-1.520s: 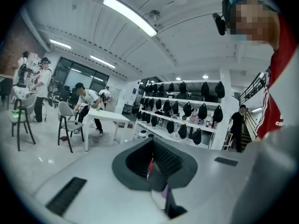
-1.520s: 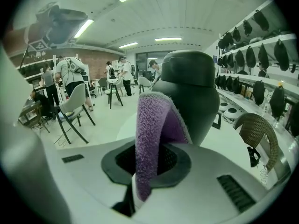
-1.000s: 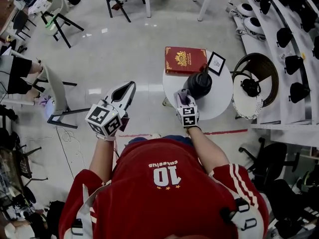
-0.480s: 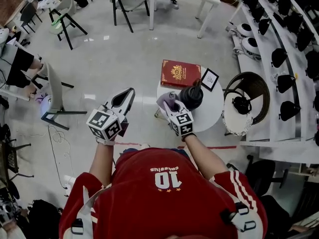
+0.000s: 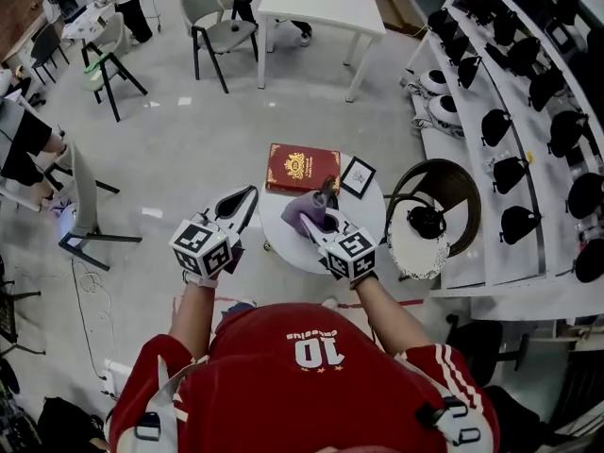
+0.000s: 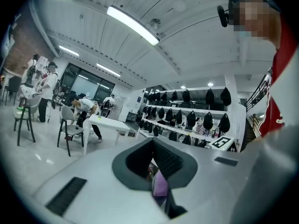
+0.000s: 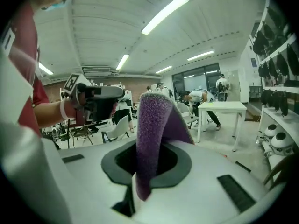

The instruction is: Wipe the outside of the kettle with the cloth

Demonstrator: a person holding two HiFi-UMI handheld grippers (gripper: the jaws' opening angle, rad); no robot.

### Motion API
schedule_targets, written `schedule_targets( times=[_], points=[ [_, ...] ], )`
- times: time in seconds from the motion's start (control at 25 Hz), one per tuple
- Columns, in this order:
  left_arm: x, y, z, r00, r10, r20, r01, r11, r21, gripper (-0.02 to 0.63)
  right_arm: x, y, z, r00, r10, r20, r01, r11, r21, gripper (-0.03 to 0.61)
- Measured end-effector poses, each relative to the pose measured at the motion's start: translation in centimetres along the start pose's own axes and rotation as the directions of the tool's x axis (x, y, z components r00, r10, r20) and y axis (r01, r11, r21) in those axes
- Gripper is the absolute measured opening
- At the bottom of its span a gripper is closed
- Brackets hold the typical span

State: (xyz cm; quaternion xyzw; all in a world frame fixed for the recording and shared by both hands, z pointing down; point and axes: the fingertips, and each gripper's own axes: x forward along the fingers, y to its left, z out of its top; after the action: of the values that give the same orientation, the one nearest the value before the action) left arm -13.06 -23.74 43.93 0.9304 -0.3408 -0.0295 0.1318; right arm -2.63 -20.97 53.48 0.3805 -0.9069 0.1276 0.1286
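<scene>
A black kettle (image 5: 327, 215) stands on a small round white table (image 5: 368, 225), mostly hidden behind the cloth and my right gripper. The purple cloth (image 5: 298, 214) sticks up from my right gripper (image 5: 313, 227), which is shut on it just left of the kettle. In the right gripper view the cloth (image 7: 150, 134) rises folded out of the jaws, pointing toward the ceiling. My left gripper (image 5: 246, 196) hangs shut and empty, left of the table and off its edge. It also shows as the left gripper (image 7: 100, 99) in the right gripper view.
A red book (image 5: 302, 168) and a small framed picture (image 5: 357, 176) lie at the table's far side. A round dark chair (image 5: 444, 192) with a black headset (image 5: 423, 221) stands to the right, beside shelves of black gear (image 5: 528, 130). A white desk (image 5: 321, 8) stands far back.
The right gripper has drawn the cloth from the kettle's left side toward me and tilted it upward. The head camera has pulled back. The left gripper stays shut, about where it was.
</scene>
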Motion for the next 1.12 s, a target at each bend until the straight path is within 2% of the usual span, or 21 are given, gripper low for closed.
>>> schedule_targets(
  times=[0.24, 0.56, 0.72, 0.88, 1.12],
  points=[
    [3.3, -3.9, 1.3, 0.999, -0.041, 0.002, 0.041, 0.998, 0.042, 0.006, -6.8, -4.4, 2.7, 0.994, -0.094, 0.058, 0.096, 0.995, -0.025, 0.044],
    [5.4, -7.7, 3.1, 0.997, -0.076, -0.014, 0.077, 0.989, 0.124, 0.006, -13.8, -8.5, 4.9, 0.971, -0.199, 0.135, 0.2, 0.98, 0.009, 0.044],
    [5.1, -8.9, 3.8, 0.996, -0.084, -0.02, 0.086, 0.985, 0.149, 0.006, -16.1, -8.9, 6.0, 0.958, -0.231, 0.17, 0.232, 0.973, 0.015, 0.044],
    [4.4, -9.6, 4.8, 0.998, -0.06, -0.008, 0.06, 0.985, 0.159, 0.006, -17.0, -8.8, 7.0, 0.949, -0.24, 0.205, 0.239, 0.971, 0.029, 0.044],
    [3.3, -9.5, 4.4, 0.999, -0.046, 0.014, 0.043, 0.987, 0.153, 0.006, -17.4, -7.6, 8.2, 0.942, -0.24, 0.234, 0.245, 0.969, 0.007, 0.044]
  ],
)
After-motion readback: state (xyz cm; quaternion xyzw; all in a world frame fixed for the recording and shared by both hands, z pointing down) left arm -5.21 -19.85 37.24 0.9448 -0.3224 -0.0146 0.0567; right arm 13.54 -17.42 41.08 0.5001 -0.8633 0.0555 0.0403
